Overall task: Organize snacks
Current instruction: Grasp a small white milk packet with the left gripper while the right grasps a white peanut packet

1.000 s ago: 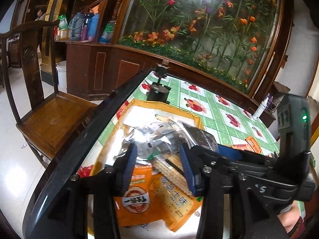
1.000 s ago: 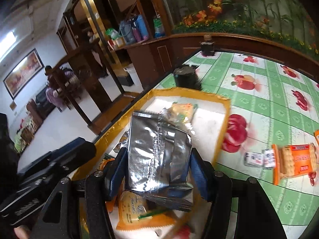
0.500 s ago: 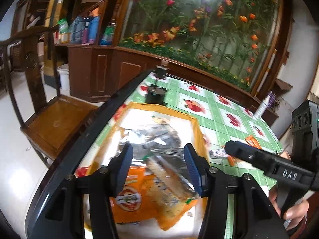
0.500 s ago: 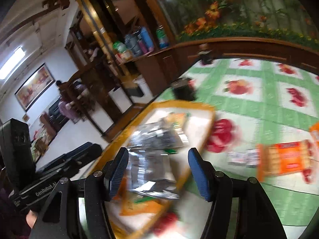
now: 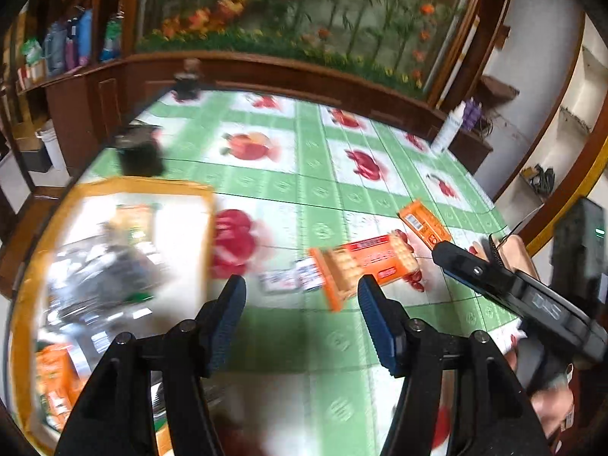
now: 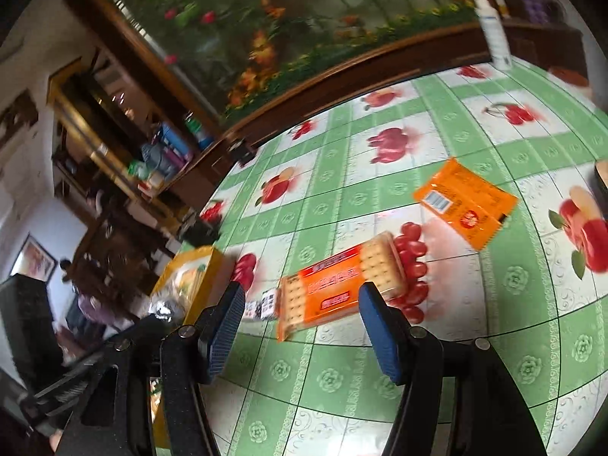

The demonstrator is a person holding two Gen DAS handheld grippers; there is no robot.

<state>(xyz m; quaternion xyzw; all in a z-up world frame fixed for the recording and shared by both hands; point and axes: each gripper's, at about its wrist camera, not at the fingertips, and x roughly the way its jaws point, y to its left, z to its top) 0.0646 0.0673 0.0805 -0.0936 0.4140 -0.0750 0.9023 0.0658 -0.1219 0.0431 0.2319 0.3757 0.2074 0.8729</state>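
Observation:
My left gripper (image 5: 302, 315) hangs over the green fruit-print tablecloth (image 5: 334, 342); its jaws are opening with nothing between them. To its left lies the yellow-rimmed tray (image 5: 133, 186) with a silver packet (image 5: 102, 277) and orange packets (image 5: 57, 376) in it. A cracker pack (image 5: 364, 266), a small white packet (image 5: 288, 281) and an orange packet (image 5: 423, 224) lie loose on the cloth just beyond its tips. My right gripper (image 6: 302, 319) is open and empty, a little short of the cracker pack (image 6: 342, 285). The orange packet (image 6: 463, 201) lies further right, and the tray (image 6: 205, 262) is at the left.
A black cylinder (image 5: 138, 152) stands behind the tray, another (image 5: 186, 79) at the table's far edge. A white bottle (image 5: 450, 129) stands at the far right edge. A flowered wooden screen backs the table. A person (image 6: 91, 304) sits far left.
Both grippers have swung right, from over the tray to the loose packets on the cloth. The silver packet stays in the tray. The left jaws stand wider apart.

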